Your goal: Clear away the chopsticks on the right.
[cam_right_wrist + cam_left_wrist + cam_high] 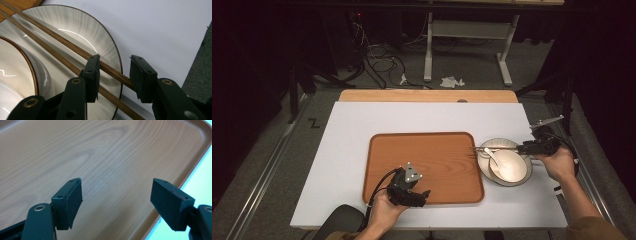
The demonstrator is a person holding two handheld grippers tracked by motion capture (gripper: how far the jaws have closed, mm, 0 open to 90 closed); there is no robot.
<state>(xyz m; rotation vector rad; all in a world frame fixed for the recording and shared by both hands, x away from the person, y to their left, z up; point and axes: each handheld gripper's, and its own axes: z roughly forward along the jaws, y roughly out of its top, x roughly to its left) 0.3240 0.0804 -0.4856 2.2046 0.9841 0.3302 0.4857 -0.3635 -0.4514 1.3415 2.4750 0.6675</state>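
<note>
A pair of brown chopsticks (494,149) (50,33) lies across a pale striped plate (493,142) (82,27) just right of the wooden tray (437,150) (100,150). On the plate sits a white bowl (513,169) (15,65) with a white spoon (492,158) in it. My right gripper (526,147) (113,58) is open at the plate's right rim. One chopstick runs between its jaws and the other passes under the left jaw. My left gripper (413,190) (116,192) hangs open over the tray's near part, with nothing between its jaws.
The tray and plate rest on a white mat (352,125) covering a wooden table (427,95). Beyond the table are a white desk frame (464,30), cables and crumpled paper on the floor. Grey carpet flanks the mat on the right (200,70).
</note>
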